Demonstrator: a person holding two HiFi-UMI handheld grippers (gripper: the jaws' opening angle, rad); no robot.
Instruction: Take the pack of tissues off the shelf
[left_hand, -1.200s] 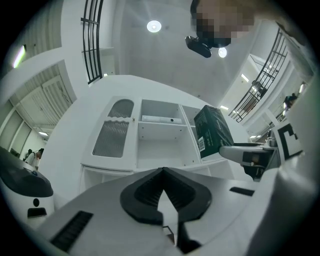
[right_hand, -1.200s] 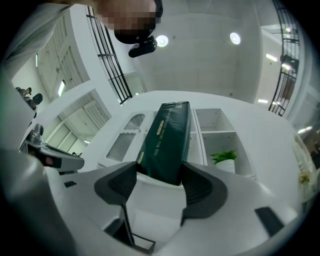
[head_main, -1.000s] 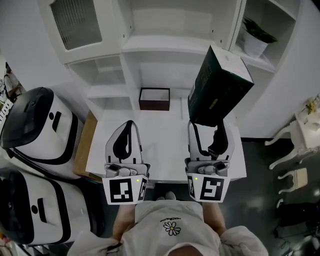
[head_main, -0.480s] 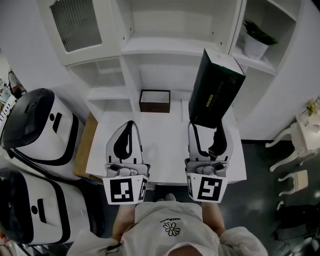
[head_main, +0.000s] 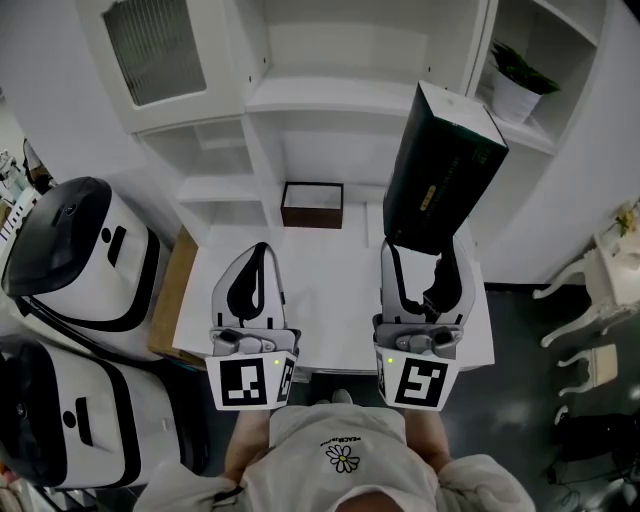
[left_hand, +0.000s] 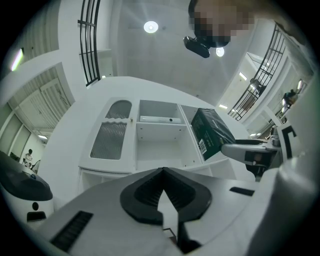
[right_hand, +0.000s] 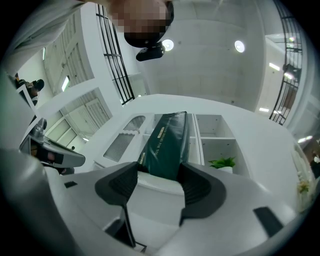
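Pack of tissues (head_main: 440, 170), dark green, is off the shelf unit (head_main: 330, 95) & up in the air abv the white surface (head_main: 330, 290), standing on end w/ its top leaning twd the shelves. Right tool (head_main: 424, 262) grips its lower end, pads pressed on both sides. Left tool (head_main: 250, 262) is closed w/ nothing btwn its jaws, over the surface, apart from the pack. Small brown box (head_main: 312, 203) sits at the back of the surface; potted plant (head_main: 515, 80) on a right-hand shelf.
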